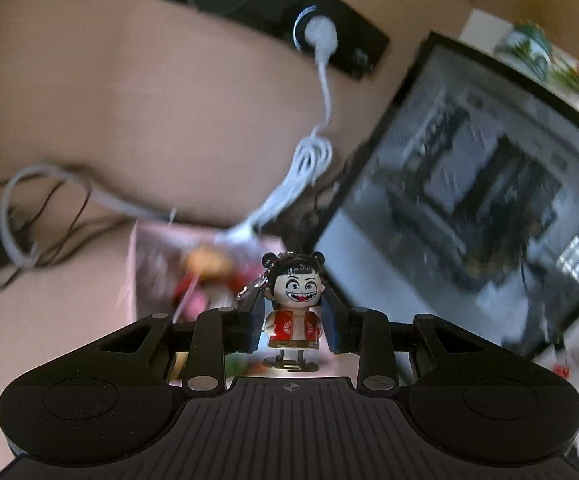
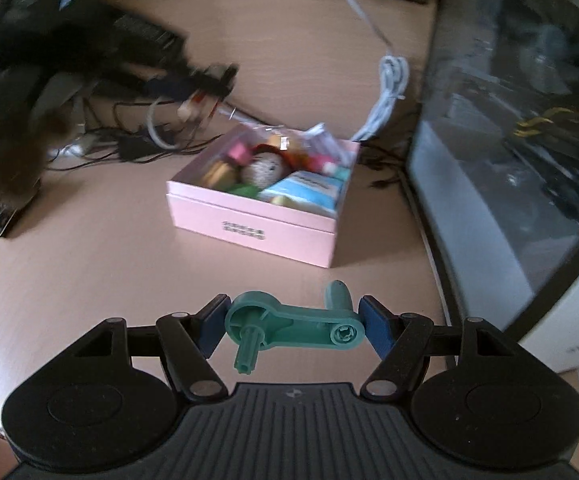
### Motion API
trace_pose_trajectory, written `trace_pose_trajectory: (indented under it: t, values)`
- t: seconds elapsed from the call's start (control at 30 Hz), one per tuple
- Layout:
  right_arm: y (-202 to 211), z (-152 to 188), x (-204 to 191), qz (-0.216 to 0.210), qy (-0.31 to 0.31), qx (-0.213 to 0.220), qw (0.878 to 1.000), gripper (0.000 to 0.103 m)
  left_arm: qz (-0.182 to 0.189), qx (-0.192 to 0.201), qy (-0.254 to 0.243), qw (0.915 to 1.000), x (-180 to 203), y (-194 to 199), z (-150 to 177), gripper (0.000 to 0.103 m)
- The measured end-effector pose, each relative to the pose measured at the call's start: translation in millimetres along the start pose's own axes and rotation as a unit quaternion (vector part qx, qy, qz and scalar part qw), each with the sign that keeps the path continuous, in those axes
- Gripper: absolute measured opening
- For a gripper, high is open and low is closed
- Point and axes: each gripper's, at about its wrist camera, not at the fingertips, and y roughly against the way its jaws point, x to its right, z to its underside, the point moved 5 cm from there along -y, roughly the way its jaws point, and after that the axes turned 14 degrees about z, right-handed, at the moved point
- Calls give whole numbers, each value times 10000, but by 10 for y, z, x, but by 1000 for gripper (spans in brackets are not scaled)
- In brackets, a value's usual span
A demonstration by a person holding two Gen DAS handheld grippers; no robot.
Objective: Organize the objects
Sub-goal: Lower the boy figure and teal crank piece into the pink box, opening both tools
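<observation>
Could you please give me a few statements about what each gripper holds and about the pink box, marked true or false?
1. The left gripper is shut on a small figurine in a red vest. True.
2. The right gripper is empty. False: its blue pads clamp a green plastic crank handle by its two ends.
3. The pink box is open and already holds several small toys. True.
4. The pink box stands on top of the monitor. False: it stands on the wooden table, beside the monitor.
5. A white cable lies on the table behind the box. True.
</observation>
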Motion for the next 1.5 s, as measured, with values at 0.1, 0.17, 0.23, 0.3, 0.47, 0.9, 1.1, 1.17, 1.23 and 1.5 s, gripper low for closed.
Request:
trace_pose_trajectory:
  t: [0.1,0.17,0.23,0.3,0.47,0.9,1.1,1.17,1.23,1.5]
  values:
    - [-3,40,72,90,-99,3,9999,71,138,155,288,9994,-106,-244,-103,35]
    - [-37,51,110,101,-173,-27,9998,71,53,23,460,9989,-245,-475,-42,34]
    - [-82,46,138,112,-217,-39,9997,71,-312,-216,347,9987,-366,-670,70,34]
    - [-113,25,163,113,-236,-25,9997,71,-581,-276,315,9974,-476,-741,176,34]
    - [-182,-115,206,5,-235,102,9997,71,-487,33,716,9962,-636,-541,244,34]
    - [-560,-603,27,-189,200,427,9987,71,-1065,-1213,-269,9865,-613,-768,594,33]
    - [-607,-902,86,-161,112,704,9973,71,-860,-532,-217,9946,-458,-328,465,32]
    - [-666,-1075,86,-190,44,834,9963,71,-853,-355,-138,9956,-441,-210,429,32]
    - [-747,-1273,70,-200,-50,977,9950,71,-890,-120,56,9959,-475,-69,405,32]
    - [-1185,-1627,108,-379,-760,702,9939,83,-1254,107,857,9883,-887,145,477,32]
